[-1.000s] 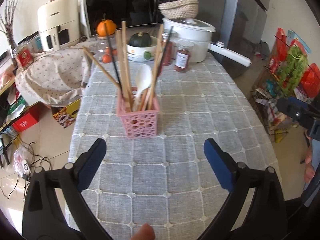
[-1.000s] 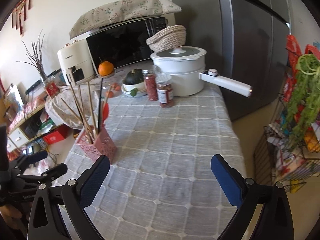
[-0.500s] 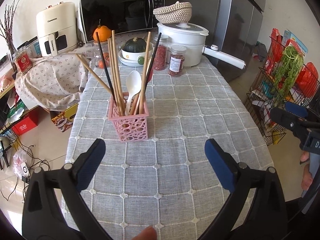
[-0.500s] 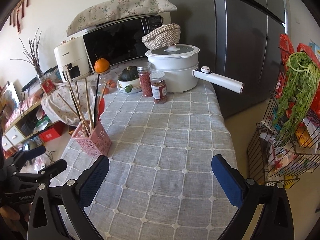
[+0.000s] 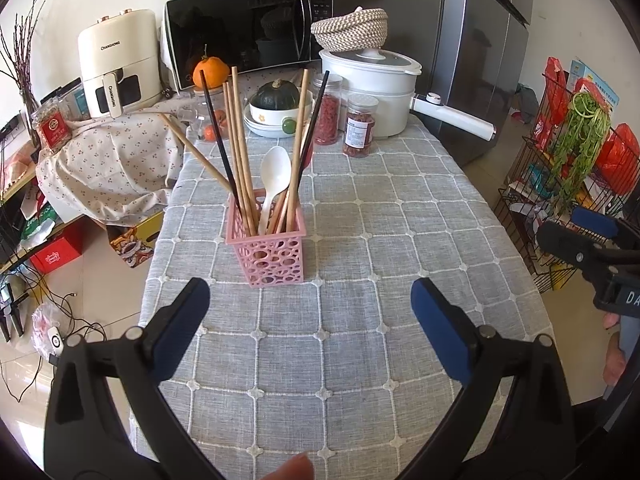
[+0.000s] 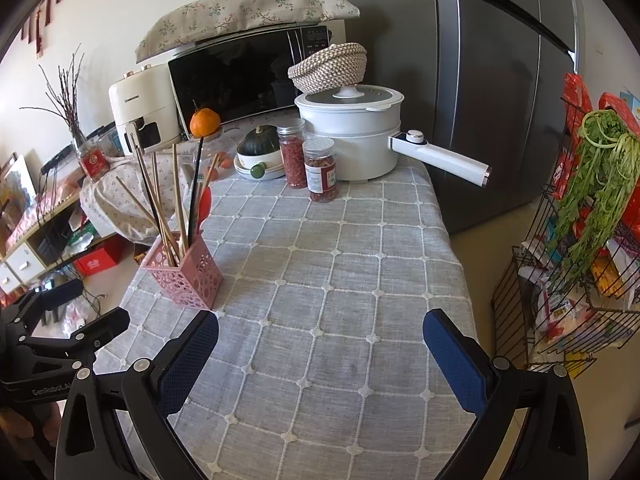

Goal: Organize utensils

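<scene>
A pink perforated utensil holder point(image 5: 266, 256) point(image 6: 186, 276) stands upright on the grey checked tablecloth point(image 5: 360, 240). It holds several wooden chopsticks point(image 5: 240, 152), black chopsticks point(image 5: 218, 136), a white spoon point(image 5: 274, 176) and a red spoon point(image 6: 204, 206). My left gripper point(image 5: 310, 324) hangs open above the cloth, a short way in front of the holder, with nothing between its fingers. My right gripper point(image 6: 320, 356) is open too, over the table's near right part, the holder off to its left.
At the table's far end stand a white pot with a long handle point(image 5: 376, 88), two spice jars point(image 5: 360, 124), a bowl with a green squash point(image 5: 278, 108), a microwave point(image 5: 244, 36) and an air fryer point(image 5: 118, 64). A wire rack with greens point(image 6: 580, 240) stands right of the table. The fridge point(image 6: 500, 80) is behind.
Both grippers have drawn back from the table and risen a little, so the holder looks smaller and farther. Both stayed open; nothing on the table moved.
</scene>
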A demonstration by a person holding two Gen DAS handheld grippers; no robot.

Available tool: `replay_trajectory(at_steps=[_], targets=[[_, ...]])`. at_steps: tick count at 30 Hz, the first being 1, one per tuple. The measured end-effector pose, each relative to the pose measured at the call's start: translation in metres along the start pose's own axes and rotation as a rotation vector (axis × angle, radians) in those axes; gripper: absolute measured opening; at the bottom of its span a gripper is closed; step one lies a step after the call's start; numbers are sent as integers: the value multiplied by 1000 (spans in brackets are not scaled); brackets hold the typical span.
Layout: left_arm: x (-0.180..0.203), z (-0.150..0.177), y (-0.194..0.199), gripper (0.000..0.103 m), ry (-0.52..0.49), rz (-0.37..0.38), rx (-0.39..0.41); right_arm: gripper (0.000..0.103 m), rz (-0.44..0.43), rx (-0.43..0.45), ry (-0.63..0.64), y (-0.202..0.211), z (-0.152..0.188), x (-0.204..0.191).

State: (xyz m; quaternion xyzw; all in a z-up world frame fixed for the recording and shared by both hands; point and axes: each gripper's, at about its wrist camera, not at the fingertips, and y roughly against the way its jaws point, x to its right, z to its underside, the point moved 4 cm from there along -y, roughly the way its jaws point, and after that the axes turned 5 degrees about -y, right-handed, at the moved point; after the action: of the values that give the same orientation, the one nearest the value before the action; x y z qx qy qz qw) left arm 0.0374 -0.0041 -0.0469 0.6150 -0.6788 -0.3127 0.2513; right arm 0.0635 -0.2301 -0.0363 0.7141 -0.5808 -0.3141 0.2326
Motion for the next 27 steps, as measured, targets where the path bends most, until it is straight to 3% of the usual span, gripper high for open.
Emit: replay_trajectory(at_steps=[27], targets=[[6,-4,3,101,-5,-12,25,103,-1,-7,-31,-5,0,6]])
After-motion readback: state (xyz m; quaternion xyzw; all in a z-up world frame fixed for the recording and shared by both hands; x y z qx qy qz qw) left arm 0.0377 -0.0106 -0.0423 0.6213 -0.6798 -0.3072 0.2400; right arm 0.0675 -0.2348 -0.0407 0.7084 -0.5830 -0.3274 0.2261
